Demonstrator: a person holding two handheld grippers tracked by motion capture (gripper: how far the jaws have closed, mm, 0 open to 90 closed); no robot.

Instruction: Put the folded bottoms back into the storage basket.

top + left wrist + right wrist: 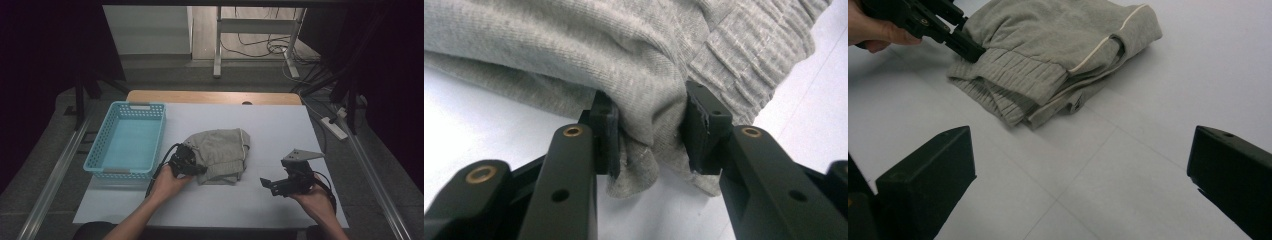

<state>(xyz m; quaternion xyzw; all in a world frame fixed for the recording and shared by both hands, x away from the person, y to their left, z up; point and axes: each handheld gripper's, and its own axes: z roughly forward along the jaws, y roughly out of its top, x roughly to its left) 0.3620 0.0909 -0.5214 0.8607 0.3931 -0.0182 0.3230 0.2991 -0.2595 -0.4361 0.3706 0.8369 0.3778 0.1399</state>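
On the table (pixel 280 125) in front of me, the basket (pixel 126 140) sits at the left and the folded garment (pixel 222 150) lies in the middle. My left gripper (pixel 192 167) meets the garment's near-left edge; my right gripper (pixel 267 184) hangs apart, near right.

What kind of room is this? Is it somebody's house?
Probably a lab or workshop, not a house: a white-covered work table, loose cables on the floor behind it, and a power strip beside the table.

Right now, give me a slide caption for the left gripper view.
Left gripper pinching a fold of the grey knit garment on the white table.
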